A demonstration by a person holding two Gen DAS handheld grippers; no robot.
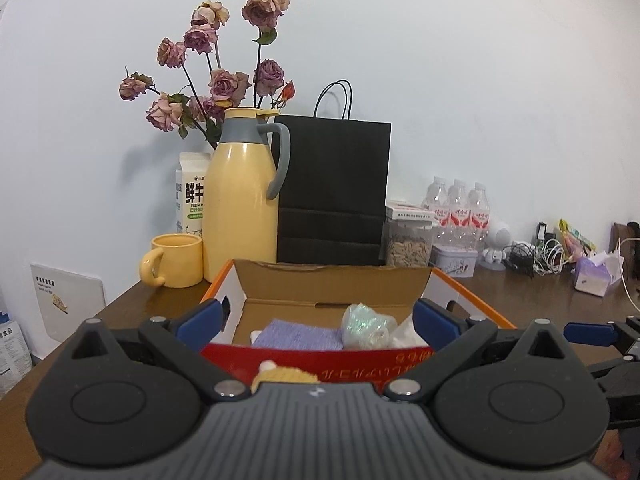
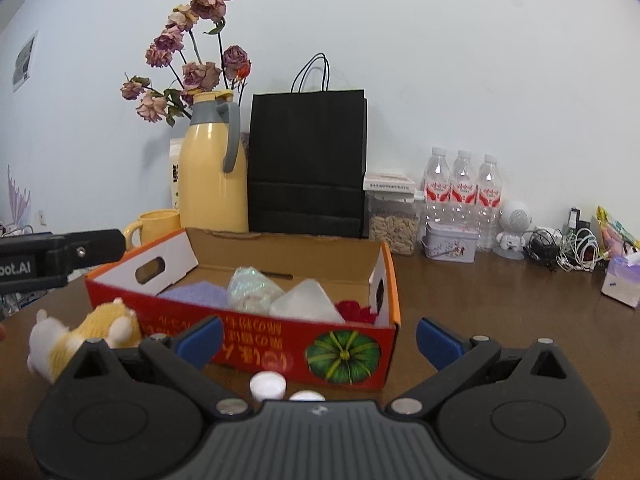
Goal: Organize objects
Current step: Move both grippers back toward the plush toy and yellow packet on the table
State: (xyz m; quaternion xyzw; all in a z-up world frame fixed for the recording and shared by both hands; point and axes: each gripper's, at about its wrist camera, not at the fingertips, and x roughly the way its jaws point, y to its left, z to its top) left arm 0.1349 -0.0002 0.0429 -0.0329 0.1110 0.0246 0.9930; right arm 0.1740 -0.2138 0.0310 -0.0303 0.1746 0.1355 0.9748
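Note:
A red and orange cardboard box (image 2: 256,340) stands open on the brown table (image 2: 500,312). It holds a purple cloth (image 2: 196,294), an iridescent wrapped bundle (image 2: 252,288), a clear plastic piece (image 2: 306,300) and something red (image 2: 354,310). A yellow and white plush toy (image 2: 84,332) lies in front of the box at left. Two white caps (image 2: 267,385) lie before the box. My right gripper (image 2: 318,338) is open and empty just in front of the box. My left gripper (image 1: 318,320) is open, above the box's near wall (image 1: 320,360), with the plush (image 1: 280,376) just below it.
Behind the box stand a yellow thermos (image 2: 212,168), a yellow mug (image 2: 158,226), a milk carton (image 1: 190,192), dried roses (image 2: 188,56), a black paper bag (image 2: 306,164), a seed container (image 2: 390,216), a tin (image 2: 450,242), three water bottles (image 2: 462,192), cables (image 2: 560,248) and tissues (image 2: 622,280).

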